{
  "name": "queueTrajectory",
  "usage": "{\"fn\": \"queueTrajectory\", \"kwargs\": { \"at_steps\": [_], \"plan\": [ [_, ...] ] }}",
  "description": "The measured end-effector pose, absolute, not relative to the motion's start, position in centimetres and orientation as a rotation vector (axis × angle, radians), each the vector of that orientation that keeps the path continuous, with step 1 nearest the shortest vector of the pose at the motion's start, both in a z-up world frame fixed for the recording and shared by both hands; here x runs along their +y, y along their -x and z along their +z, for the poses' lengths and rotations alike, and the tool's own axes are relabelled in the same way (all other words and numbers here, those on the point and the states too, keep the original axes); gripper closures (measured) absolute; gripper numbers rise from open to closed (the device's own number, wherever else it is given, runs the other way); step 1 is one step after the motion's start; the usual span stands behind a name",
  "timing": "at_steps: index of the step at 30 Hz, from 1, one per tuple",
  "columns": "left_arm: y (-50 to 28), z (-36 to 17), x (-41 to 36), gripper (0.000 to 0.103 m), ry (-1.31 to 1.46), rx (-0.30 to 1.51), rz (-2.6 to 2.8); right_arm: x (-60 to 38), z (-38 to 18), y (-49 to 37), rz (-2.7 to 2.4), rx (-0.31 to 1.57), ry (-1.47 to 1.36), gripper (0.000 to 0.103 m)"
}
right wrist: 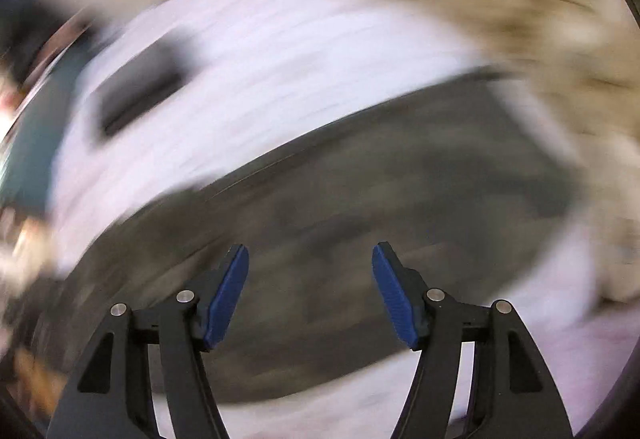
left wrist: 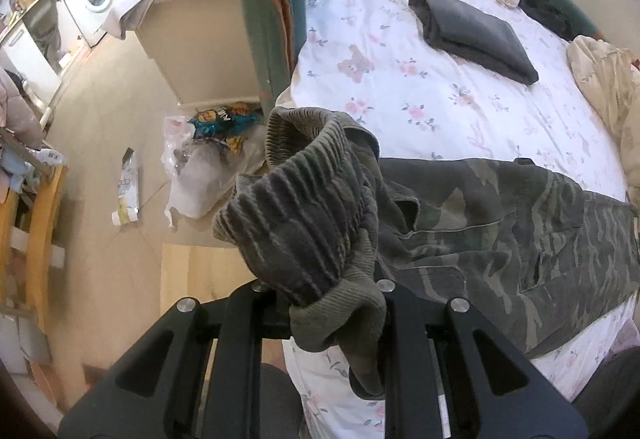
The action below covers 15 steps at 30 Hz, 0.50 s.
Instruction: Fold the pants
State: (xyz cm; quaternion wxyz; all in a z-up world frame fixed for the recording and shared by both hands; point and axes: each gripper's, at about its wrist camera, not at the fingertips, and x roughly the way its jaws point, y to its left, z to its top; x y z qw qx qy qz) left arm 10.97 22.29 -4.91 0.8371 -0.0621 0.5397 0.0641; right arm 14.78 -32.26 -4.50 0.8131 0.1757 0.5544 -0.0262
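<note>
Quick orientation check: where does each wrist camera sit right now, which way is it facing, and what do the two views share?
Left wrist: on the left gripper, facing across the bed; its black fingers clamp the camouflage pants at the ribbed waistband.
Right wrist: on the right gripper, angled down over the pants; blue pads apart, view motion-blurred.
Shared: pants, floral sheet, folded dark garment.

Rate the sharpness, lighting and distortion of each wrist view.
Left wrist view: sharp, evenly lit, with strong fisheye bending at the rim; the camouflage pants and folded grey garment read clearly. Right wrist view: heavy motion blur smears the bedsheet and pants; only the right gripper, with its blue pads, stays crisp.
</note>
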Motion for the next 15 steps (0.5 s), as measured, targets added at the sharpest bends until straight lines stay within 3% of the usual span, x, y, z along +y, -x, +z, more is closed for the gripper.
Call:
{"fn": "queueTrajectory", "kwargs": {
  "at_steps": [2, 3, 4, 5, 8, 15],
  "plan": [
    [-11.0, -4.8, 22.4, 0.088, 0.153, 1.14, 0.13, -25.0, -5.7, -14.9, 0.152, 1.196, -0.405, 0.037],
    [-11.0, -4.8, 22.4, 0.088, 0.164, 1.139, 0.127, -21.3, -6.7, -14.9, 0.277, 1.213, -0.453, 0.044],
    [-11.0, -4.8, 22.3, 0.088, 0.165, 1.139, 0.125, -18.0, -7.7, -14.7, 0.386, 1.231, -0.494, 0.071],
    [-11.1, -4.7, 22.2, 0.088, 0.167, 1.136, 0.123, -14.0, -9.0, -14.6, 0.482, 1.27, -0.497, 0.084],
    [-11.2, -4.5, 21.9, 0.088, 0.159, 1.132, 0.122, -6.0, -11.4, -14.1, 0.568, 1.313, -0.325, 0.099],
    [-10.9, -5.4, 18.8, 0.088, 0.097, 1.177, -0.043, -0.4, -17.8, -13.8, 0.557, 1.445, -0.297, 0.103]
  ]
}}
